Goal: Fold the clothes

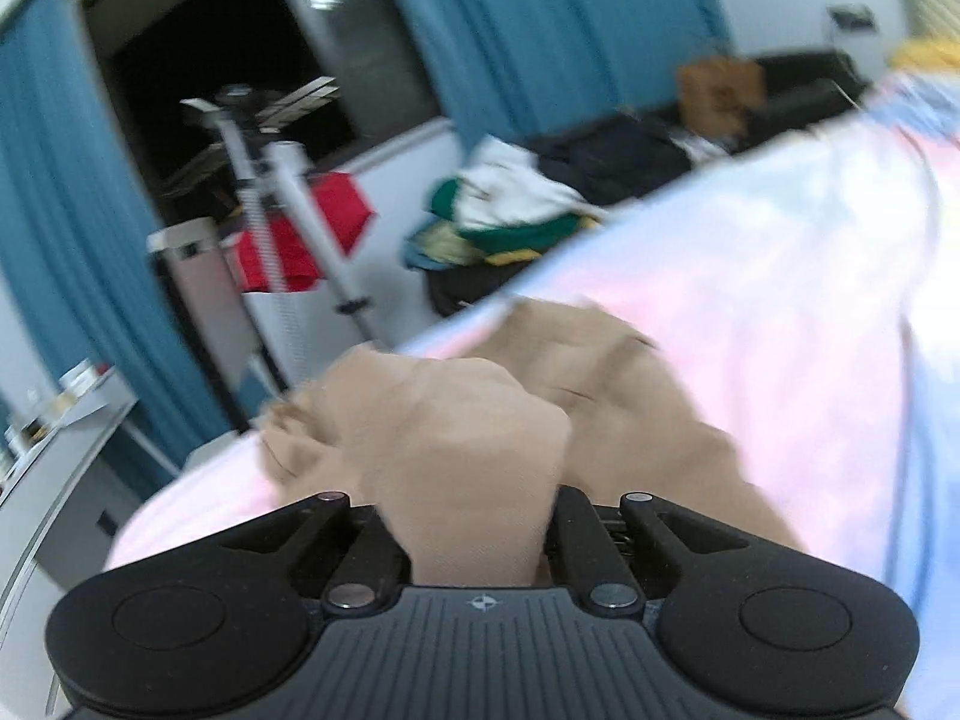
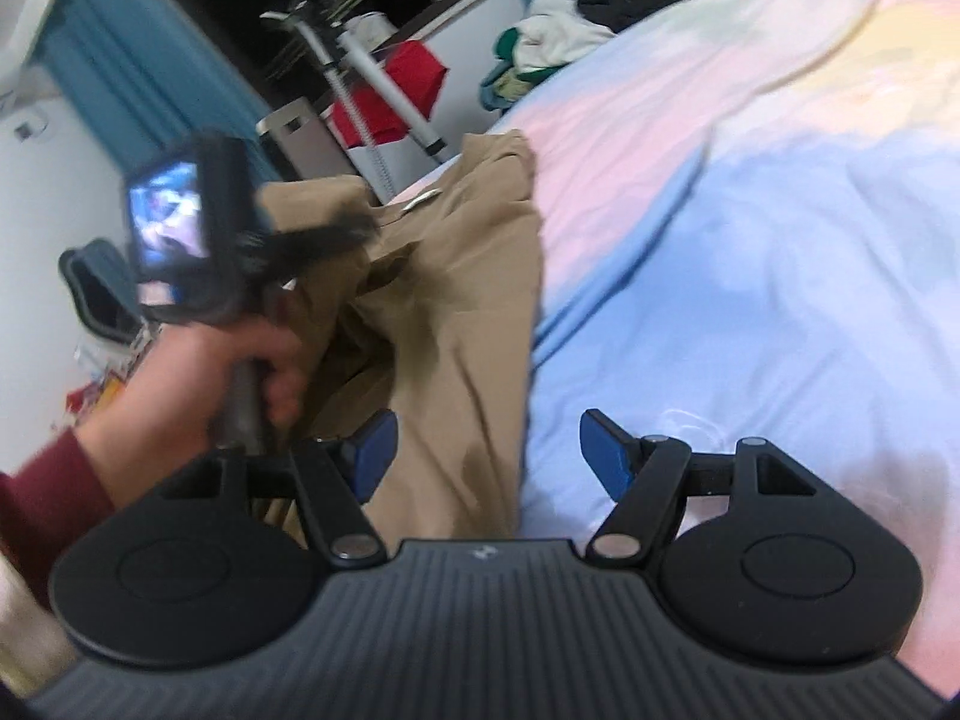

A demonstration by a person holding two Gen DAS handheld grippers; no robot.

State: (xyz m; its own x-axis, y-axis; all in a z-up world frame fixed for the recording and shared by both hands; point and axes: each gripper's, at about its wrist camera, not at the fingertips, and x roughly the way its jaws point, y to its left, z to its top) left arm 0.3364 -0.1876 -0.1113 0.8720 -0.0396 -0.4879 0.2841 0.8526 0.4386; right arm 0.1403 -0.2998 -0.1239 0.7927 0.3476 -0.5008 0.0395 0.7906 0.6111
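We see the tan trousers (image 2: 444, 312) lying along the left part of the bed, on a bedsheet (image 2: 750, 228) washed in pink, pale blue and a touch of yellow. In the left wrist view the left gripper (image 1: 480, 516) has its jaws drawn together and clamped on a bunched fold of the tan cloth, which rises straight out from between the black linkages and hides the fingertips themselves; more of the garment spreads beyond it over the pink sheet. In the right wrist view we make out the person's left hand (image 2: 240, 366), with a dark red sleeve (image 2: 48, 498) at the wrist, gripping the handle of that tool at the left edge of the trousers, its camera screen (image 2: 168, 216) lit and blurred. The right gripper (image 2: 483, 456) hangs just above the near end of the garment with its blue pads (image 2: 606, 450) standing wide apart: the left pad sits over the tan cloth, the right one over the blue patch of sheet, and nothing is pinched between them. Beyond the bed we see a heap of other clothes (image 1: 510, 210), a white drying rack (image 1: 282, 180) with a red item on it, and blue curtains (image 1: 540, 18).
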